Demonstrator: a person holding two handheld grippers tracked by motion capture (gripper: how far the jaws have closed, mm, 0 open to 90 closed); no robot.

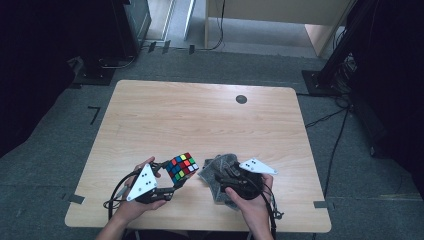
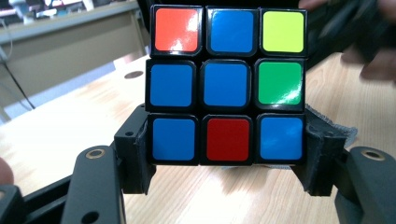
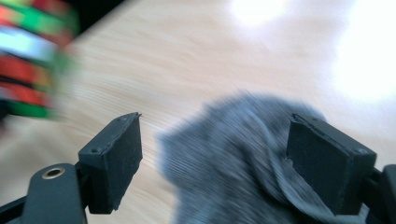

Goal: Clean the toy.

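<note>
Cube gripped, cloth under open jaws

My left hand-held gripper (image 2: 227, 161) clamps the puzzle cube (image 2: 227, 84) near the desk's (image 1: 200, 115) front edge; my right hand-held gripper (image 3: 215, 158) stands released over the grey cloth (image 3: 233, 158).

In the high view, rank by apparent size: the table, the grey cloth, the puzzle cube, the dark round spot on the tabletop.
1. Table, by far the largest.
2. Grey cloth, partly hidden under the right gripper, so unsure against the cube.
3. Puzzle cube, held in the left gripper.
4. Dark round spot, smallest.

A pale wooden table (image 1: 200, 120) stands on grey carpet (image 1: 60, 150), dark stands (image 1: 340, 55) flanking it.
</note>
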